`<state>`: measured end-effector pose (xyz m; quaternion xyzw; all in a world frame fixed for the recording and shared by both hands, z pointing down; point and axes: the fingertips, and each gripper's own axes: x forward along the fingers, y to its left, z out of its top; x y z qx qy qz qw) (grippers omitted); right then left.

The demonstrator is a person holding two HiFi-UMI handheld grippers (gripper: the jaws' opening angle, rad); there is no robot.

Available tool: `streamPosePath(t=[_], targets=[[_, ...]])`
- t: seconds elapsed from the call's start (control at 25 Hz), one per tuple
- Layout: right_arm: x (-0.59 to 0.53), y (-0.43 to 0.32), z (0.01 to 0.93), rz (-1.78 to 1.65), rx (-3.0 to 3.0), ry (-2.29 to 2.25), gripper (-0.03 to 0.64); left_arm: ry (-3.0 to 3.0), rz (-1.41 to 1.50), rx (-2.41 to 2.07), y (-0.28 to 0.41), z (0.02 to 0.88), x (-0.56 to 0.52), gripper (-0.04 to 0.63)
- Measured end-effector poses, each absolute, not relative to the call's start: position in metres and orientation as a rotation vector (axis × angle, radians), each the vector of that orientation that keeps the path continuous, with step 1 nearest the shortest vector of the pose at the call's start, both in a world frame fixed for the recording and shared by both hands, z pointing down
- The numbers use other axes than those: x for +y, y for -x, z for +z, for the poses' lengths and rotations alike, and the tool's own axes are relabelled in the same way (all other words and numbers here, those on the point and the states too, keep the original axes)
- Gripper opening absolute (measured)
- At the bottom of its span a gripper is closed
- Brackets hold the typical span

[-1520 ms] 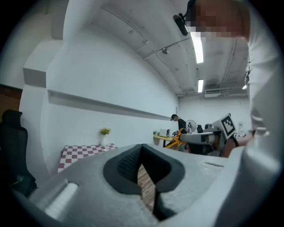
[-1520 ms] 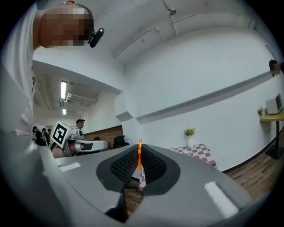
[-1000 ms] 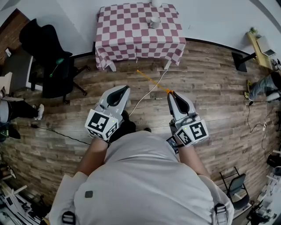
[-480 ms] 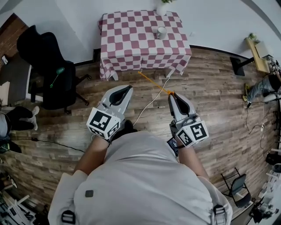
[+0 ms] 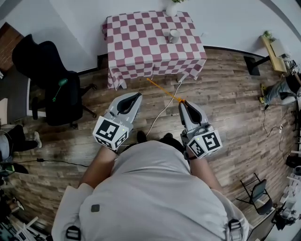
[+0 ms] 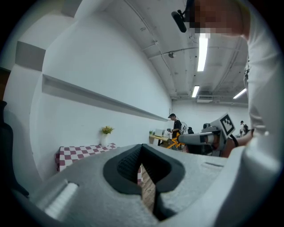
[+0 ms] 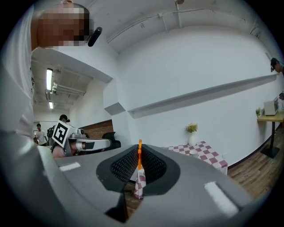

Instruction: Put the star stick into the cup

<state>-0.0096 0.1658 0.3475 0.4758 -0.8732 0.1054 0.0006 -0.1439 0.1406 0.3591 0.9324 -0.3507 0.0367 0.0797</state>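
Right claw [image 5: 184, 103] is clamped on the stick [image 5: 163, 89]. In the right gripper view the orange shaft [image 7: 140, 154] sits pinched between the jaws, which are nearly together. From the head view the stick juts forward and to the left from the claw tip, over the wood floor [image 5: 225, 94]. Its far end is close to the hem of the bench cloth; the star end can't be made out.

Left claw [image 5: 133, 97] is closed at the tips and holds nothing. The left gripper view shows its tips [image 6: 142, 147] meeting with only floor behind. It is held level with the right claw, well apart from it.

Cup [image 5: 174, 35] stands upright on the checkered bench [image 5: 136, 42], toward the far right side, well apart from the stick. A vase [image 5: 171, 7] is at the back edge. A black chair [image 5: 47, 75] is left of the bench. A white cable [image 5: 162, 106] runs across the floor between the claws.
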Motion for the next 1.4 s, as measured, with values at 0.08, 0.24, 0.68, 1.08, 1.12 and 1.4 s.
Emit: streamPosePath(t=[0.08,0.24,0.68,1.08,1.12,1.4], targets=[[0.159,0.012,0.349,0.338,-2.741,-1.493,0.028,-2.787,0.114,-1.042,0.144,0.361,0.136,0.003],[0.145,0.014,0.353,0.349,-2.752,-1.473,0.028,-2.780,0.125,-1.049,0.144,0.363,0.126,0.003],[0.088,-0.008,0.358,0.386,-2.821,-1.396,0.028,-2.720,0.152,-1.081,0.117,0.367,0.084,0.003],[0.015,-0.104,0.351,0.362,-2.833,-1.428,0.028,-2.760,0.173,-1.073,0.027,0.358,0.016,0.003],[0.008,-0.116,0.350,0.359,-2.833,-1.436,0.028,-2.765,0.176,-1.067,0.015,0.357,0.010,0.003],[-0.026,-0.178,0.346,0.341,-2.836,-1.462,0.028,-2.783,0.194,-1.050,-0.043,0.358,-0.022,0.003]])
